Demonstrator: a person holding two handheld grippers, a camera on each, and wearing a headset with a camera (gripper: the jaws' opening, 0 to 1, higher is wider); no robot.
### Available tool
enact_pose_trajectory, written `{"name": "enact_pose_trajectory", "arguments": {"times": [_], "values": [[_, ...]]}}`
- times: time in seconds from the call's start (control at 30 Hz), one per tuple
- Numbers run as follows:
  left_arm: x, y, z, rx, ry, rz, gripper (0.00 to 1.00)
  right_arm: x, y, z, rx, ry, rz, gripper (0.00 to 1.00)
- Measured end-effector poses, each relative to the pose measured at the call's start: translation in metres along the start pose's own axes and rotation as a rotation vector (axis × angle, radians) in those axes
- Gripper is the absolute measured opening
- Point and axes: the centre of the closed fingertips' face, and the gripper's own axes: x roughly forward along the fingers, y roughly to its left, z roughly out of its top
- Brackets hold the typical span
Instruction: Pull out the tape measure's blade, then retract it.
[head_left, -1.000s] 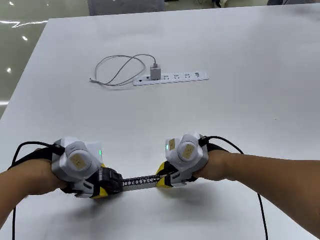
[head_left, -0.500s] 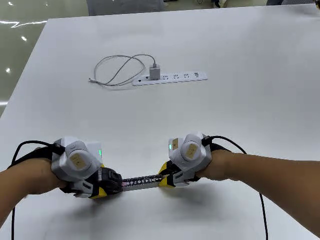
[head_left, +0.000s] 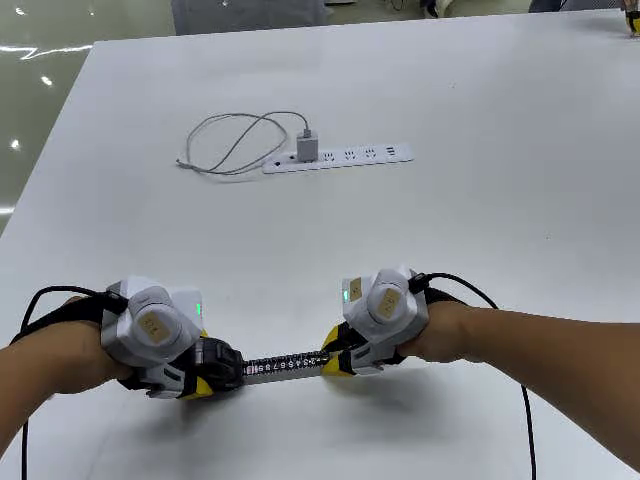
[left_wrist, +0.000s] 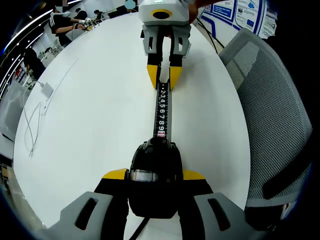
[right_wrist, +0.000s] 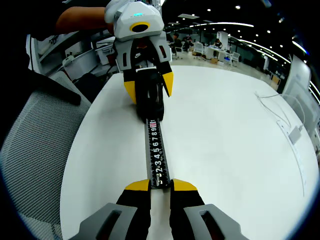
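One short stretch of blade (head_left: 285, 364) is spanning the head view's lower centre. Left gripper (head_left: 208, 368) is clamping the tape measure (head_left: 222, 361); right gripper (head_left: 333, 361) is pinching the blade's tip.

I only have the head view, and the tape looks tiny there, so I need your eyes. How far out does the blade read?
Observer: In the left gripper view the blade shows numerals up to 9, then a red mark at the mouth of the black case.
Operator: Does the right gripper really have the tip?
Observer: Yes. In the right gripper view the right gripper is shut on the blade's end, just past the 2.
Operator: And the left one?
Observer: The left gripper clamps the case by its two sides, and the blade runs straight out ahead of it.
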Motion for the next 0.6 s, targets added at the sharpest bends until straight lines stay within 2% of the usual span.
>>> {"name": "enact_pose_trajectory", "arguments": {"times": [0.6], "values": [[0.0002, -0.0006, 0.0001, -0.003, 0.000, -0.003, 0.33, -0.0063, -0.0022, -0.0076, 0.006, 0.003, -0.002, 0.09]]}}
